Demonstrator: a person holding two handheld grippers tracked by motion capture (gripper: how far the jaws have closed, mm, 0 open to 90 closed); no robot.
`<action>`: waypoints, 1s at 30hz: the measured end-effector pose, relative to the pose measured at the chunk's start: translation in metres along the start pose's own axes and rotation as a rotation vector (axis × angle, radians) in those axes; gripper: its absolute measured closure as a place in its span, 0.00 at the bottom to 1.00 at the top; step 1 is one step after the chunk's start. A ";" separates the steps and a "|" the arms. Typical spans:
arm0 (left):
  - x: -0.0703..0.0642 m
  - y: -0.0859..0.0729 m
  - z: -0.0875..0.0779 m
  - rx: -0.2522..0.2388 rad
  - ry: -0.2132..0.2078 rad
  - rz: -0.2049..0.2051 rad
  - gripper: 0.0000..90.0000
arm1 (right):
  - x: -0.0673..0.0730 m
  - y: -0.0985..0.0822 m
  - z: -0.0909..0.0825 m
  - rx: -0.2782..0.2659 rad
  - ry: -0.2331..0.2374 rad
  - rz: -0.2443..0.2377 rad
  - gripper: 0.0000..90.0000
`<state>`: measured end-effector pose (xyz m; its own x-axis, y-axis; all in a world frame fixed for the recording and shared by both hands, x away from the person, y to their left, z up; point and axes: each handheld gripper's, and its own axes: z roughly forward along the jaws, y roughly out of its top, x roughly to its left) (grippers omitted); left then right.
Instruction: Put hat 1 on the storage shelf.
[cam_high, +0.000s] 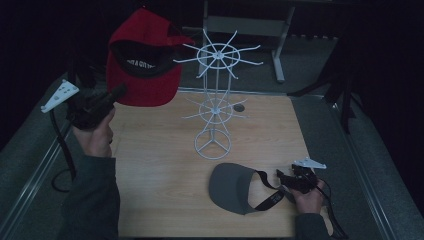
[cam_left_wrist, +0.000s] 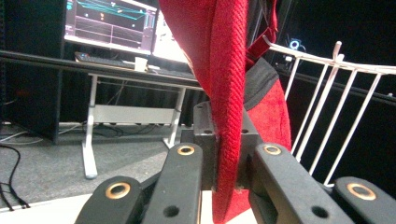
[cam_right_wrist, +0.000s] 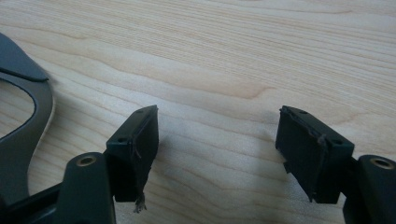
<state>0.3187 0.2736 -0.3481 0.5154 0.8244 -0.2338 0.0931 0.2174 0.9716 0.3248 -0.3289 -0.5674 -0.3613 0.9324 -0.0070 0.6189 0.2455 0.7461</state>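
1. The step in hand looked like hanging the red cap (cam_high: 142, 60) on the white wire stand (cam_high: 216, 102). The cap was held up in the air, just left of the stand's top ring of spokes and close to their tips.
2. The left gripper (cam_high: 116, 94) was clamped on the cap's brim edge; in the left gripper view the red fabric (cam_left_wrist: 229, 93) ran straight down between the two pads, with the stand's wires (cam_left_wrist: 327, 93) just to one side.
3. The next move, as I judge it, called for carrying the cap across to a spoke of the stand, settling its crown or back opening over the hooked tip, and only then letting go.
4. The right gripper (cam_high: 295, 177) lay low on the table, in front of the stand and to its right, its jaws spread apart with nothing between them above the bare wood (cam_right_wrist: 224, 70).
5. The grey visor (cam_high: 235, 187) lay flat in front of the stand's base, its strap reaching towards the right gripper.
6. The wooden table top (cam_high: 150, 165) sat in a grey-edged frame; beyond the stand the room was dark, with a desk, its legs (cam_high: 280, 50) and lit monitors (cam_left_wrist: 112, 23).
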 end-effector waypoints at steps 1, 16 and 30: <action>0.000 -0.002 -0.001 -0.001 -0.001 -0.002 0.95 | 0.000 0.000 0.000 0.000 0.000 0.000 0.33; 0.006 -0.050 0.001 0.067 0.008 -0.004 0.95 | 0.000 0.000 0.000 0.000 0.000 -0.001 0.33; 0.007 -0.084 0.000 0.125 0.008 -0.010 0.94 | 0.000 0.000 0.000 0.000 0.000 -0.001 0.33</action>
<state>0.3146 0.2608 -0.4316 0.5069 0.8270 -0.2432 0.2037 0.1593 0.9660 0.3247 -0.3289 -0.5674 -0.3620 0.9321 -0.0074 0.6186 0.2462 0.7461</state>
